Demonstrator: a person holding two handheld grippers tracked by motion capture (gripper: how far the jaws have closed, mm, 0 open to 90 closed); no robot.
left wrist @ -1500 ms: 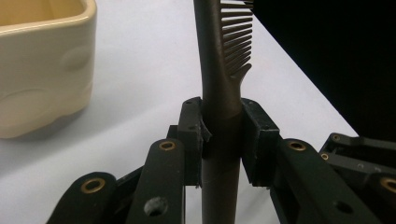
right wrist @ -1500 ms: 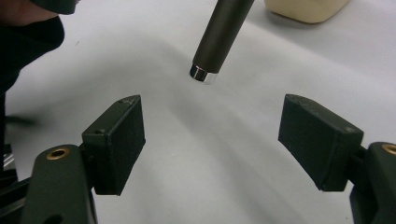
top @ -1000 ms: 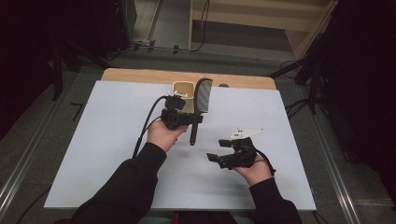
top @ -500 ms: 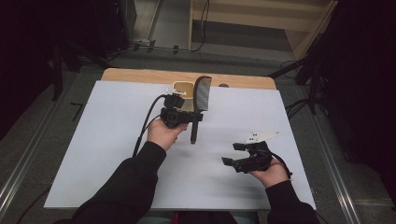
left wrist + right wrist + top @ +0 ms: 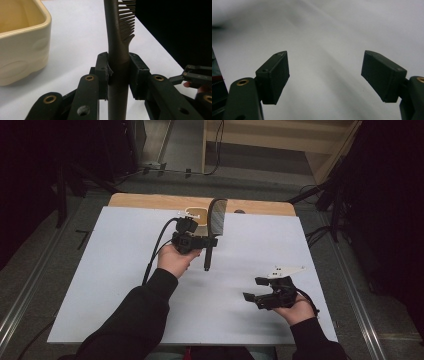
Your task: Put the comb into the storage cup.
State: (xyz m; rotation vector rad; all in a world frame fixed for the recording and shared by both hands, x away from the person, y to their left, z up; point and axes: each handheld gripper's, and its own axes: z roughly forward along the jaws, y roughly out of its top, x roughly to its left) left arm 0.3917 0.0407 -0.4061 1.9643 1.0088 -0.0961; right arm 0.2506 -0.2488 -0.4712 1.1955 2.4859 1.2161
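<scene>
Nearest me, my right gripper (image 5: 255, 295) hovers low over the white worktop (image 5: 100, 285), jaws wide apart, nothing between them. Farther off, my left gripper (image 5: 207, 241) has its jaws clamped on the handle of a dark comb (image 5: 117, 47), just beside a cream tub (image 5: 22, 42).

The high view looks forward and down from above the person's side, taking in the whole white desk (image 5: 100, 270) from some way off. The left gripper view sits very close behind the left tool (image 5: 118, 75), facing along its jaws; both views share the comb (image 5: 117, 45) and cream container (image 5: 22, 42). The right gripper view looks closely down on bare desk.
</scene>
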